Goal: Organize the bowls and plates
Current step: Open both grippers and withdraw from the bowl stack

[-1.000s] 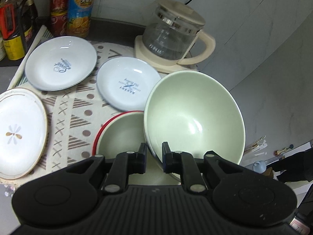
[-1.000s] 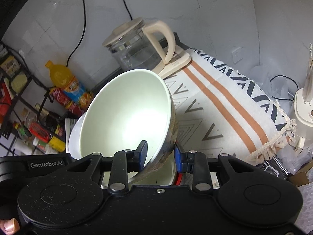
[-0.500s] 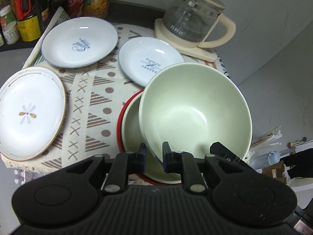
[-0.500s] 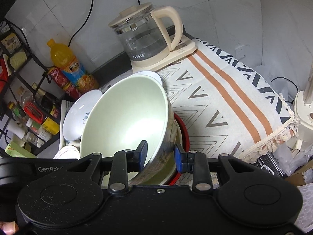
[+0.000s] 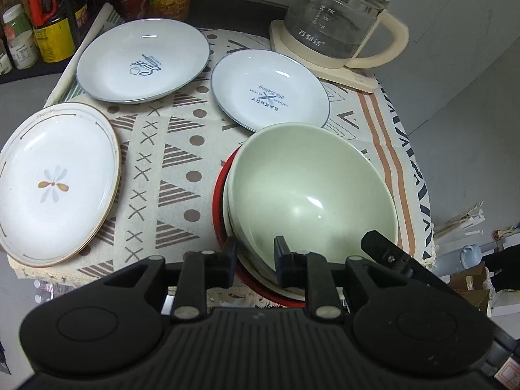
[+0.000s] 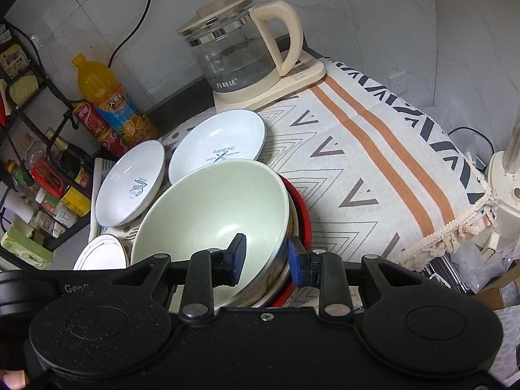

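Left wrist view: the left gripper (image 5: 255, 255) straddles the near rim of the green bowl (image 5: 312, 195), its jaws opening with the rim between them, no longer pinching as a second ago. That bowl now sits nested in the red-rimmed bowl (image 5: 219, 208) near the cloth's (image 5: 182, 162) front edge; a second ago it hung tilted above. The right gripper (image 6: 266, 258) grips the bowl's right wall, pads on both sides. Bare cloth lies open to the right, out to the fringed edge. Left is the flower plate (image 5: 52, 188); farther back, two blue-printed plates (image 5: 143, 61) (image 5: 269, 91), then the kettle (image 5: 338, 26) by the wall.
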A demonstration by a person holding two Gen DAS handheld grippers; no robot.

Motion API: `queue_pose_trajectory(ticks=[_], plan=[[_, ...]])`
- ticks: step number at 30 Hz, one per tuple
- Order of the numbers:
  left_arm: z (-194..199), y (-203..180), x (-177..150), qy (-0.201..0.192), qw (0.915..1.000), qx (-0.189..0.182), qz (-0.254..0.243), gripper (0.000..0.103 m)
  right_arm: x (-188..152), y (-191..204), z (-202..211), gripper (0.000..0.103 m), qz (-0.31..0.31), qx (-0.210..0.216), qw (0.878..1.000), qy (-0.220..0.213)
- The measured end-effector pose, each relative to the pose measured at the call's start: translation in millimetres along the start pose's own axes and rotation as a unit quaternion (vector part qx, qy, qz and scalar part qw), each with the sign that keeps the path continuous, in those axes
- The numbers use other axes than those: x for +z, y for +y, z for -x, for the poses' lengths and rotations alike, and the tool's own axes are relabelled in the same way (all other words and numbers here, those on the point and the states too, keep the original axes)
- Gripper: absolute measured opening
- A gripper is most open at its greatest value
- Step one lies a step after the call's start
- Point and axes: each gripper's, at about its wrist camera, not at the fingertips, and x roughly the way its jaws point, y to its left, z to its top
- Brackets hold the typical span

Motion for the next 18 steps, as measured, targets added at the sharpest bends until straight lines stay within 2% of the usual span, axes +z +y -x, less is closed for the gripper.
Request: queue_pose_trajectory(ticks=[4, 5, 9, 13, 15, 18], plan=[[1, 2, 1, 0.0, 1.0, -0.001, 0.005, 0.02, 1, 2, 6, 0.031, 0.003, 0.0, 1.0, -0.009], [3, 3, 2, -0.003, 1.0, 0.0, 0.006, 0.022, 1, 2, 8, 0.036, 0.001, 0.004, 1.0, -0.013], [13, 7, 7, -0.019, 0.9998, 0.005, 0.004, 0.044, 1, 9, 18, 0.057, 0.012, 0.012, 0.999, -0.028], [27, 14, 9, -0.043, 0.999, 0.007, 0.004, 0.054, 1, 11, 26, 0.069, 0.01, 0.021, 0.999, -0.041], [34, 18, 8, -0.056, 0.9983, 0.009, 0.006, 0.061, 0, 13, 31, 0.088, 0.011, 0.027, 0.998, -0.052], [44, 28, 6, -0.075, 0.9969, 0.02, 0.012, 0.067, -3, 20, 40, 0.094, 0.034, 0.028, 0.996, -0.074]])
